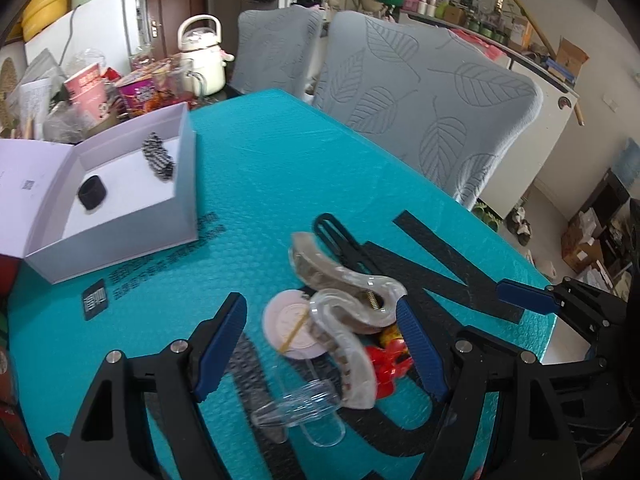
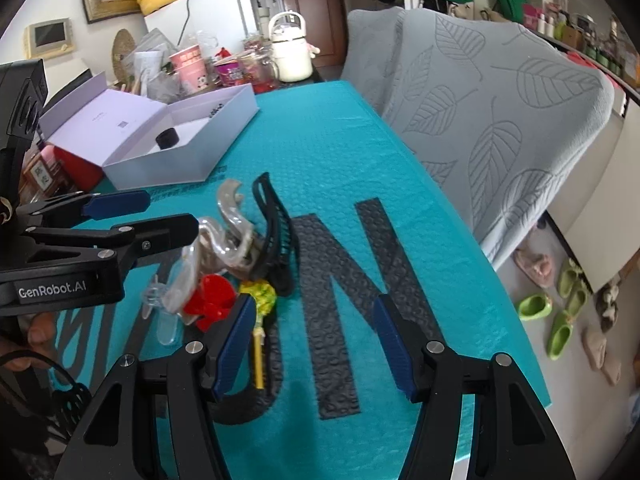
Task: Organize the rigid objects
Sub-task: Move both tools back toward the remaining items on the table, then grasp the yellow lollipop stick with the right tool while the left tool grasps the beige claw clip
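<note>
- The teal mat (image 1: 320, 168) covered the table, with a leaf-patterned chair (image 1: 432, 92) behind it.
- The white box (image 1: 120, 216) sat open at the mat's far left corner, holding a black ring (image 1: 92, 193) and a checkered clip (image 1: 158, 157).
- The left gripper (image 1: 320, 344), jaws spread, straddled the mat's cluttered pile: translucent claw clip (image 1: 352, 304), pink disc (image 1: 290, 330), red piece (image 1: 390, 364), clear clip (image 1: 300, 408).
- The right gripper (image 2: 314, 340), jaws spread, hung just right of that pile, beside a black claw clip (image 2: 272, 232).

Glossy translucent plastic hair claw (image 1: 344, 312), matt white cardboard box (image 1: 120, 236), dimpled teal bubble-wrap mat (image 1: 280, 184).
</note>
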{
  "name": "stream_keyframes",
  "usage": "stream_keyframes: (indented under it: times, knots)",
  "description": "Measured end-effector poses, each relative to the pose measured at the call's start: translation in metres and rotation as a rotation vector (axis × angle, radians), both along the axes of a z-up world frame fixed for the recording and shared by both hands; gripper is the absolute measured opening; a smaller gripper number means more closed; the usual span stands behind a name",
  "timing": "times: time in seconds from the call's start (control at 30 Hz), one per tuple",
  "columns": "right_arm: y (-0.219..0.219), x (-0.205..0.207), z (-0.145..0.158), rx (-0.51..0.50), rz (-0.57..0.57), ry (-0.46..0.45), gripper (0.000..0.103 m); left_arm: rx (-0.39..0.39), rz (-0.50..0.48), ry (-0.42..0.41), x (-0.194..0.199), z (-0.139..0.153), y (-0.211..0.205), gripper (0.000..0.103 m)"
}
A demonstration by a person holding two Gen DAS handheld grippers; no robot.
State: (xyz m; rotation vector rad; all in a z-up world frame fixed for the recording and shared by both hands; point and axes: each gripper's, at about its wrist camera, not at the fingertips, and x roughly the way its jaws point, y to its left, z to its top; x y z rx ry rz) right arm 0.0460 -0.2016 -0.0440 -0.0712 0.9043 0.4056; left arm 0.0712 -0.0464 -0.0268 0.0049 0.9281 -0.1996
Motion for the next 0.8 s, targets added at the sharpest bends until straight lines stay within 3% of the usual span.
stream_keyframes:
  times: [0.2,0.6,0.8]
  knots:
    - [-0.011,0.007,-0.006,0.020,-0.028,0.030,0.061,0.029,-0.011,0.038,0.013,-0.012,-0.015,0.077]
    - [-0.014,0.018,-0.014,0.029,-0.044,0.058,0.061,-0.002,-0.003,0.111,0.026,-0.028,-0.015,0.077]
    - [-0.011,0.017,-0.015,0.043,-0.023,0.061,0.061,0.002,-0.005,0.036,0.020,-0.017,-0.006,0.073]
